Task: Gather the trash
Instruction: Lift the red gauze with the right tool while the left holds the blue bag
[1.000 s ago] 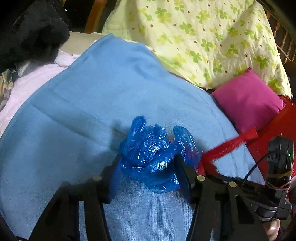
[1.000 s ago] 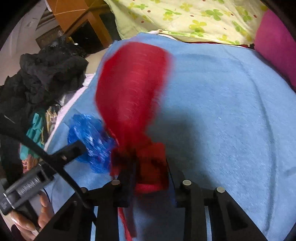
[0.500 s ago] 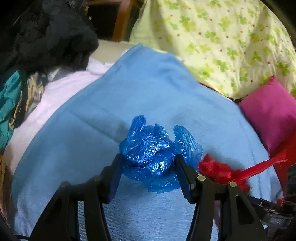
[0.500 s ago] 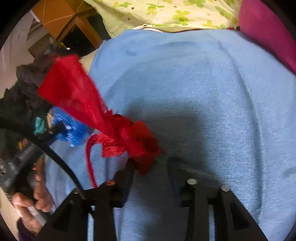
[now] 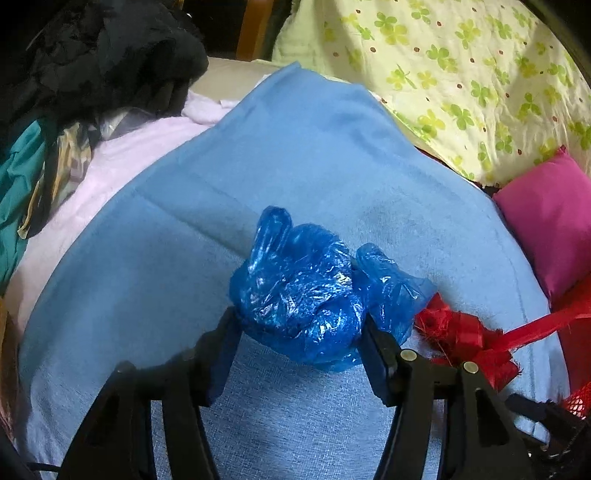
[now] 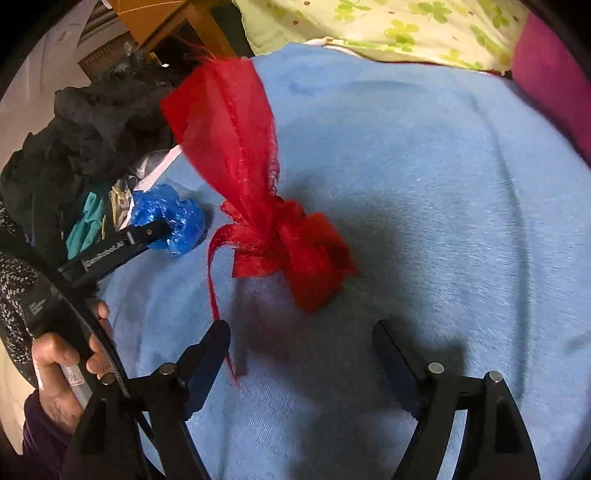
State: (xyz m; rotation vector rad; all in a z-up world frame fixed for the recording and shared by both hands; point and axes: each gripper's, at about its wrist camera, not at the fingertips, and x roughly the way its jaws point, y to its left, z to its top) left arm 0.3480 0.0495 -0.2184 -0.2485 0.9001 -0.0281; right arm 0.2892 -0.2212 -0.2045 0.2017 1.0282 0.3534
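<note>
A crumpled blue plastic bag (image 5: 306, 295) sits between the fingers of my left gripper (image 5: 301, 325), which is shut on it, on the blue blanket (image 5: 295, 147). It also shows in the right wrist view (image 6: 170, 218). A knotted red mesh bag (image 6: 280, 236) lies on the blanket just ahead of my right gripper (image 6: 301, 332), whose jaws are wide apart and empty. The red mesh also shows in the left wrist view (image 5: 465, 336), right of the blue bag.
A pile of dark clothes (image 5: 103, 62) lies at the left. A yellow flowered quilt (image 5: 461, 74) and a pink pillow (image 5: 550, 218) lie at the back right. A pale pink sheet (image 5: 110, 155) edges the blanket. Wooden furniture (image 6: 166, 26) stands behind.
My right gripper opened and let go of the red mesh bag, which now lies on the blanket. My left gripper still holds the blue bag and has turned slightly left.
</note>
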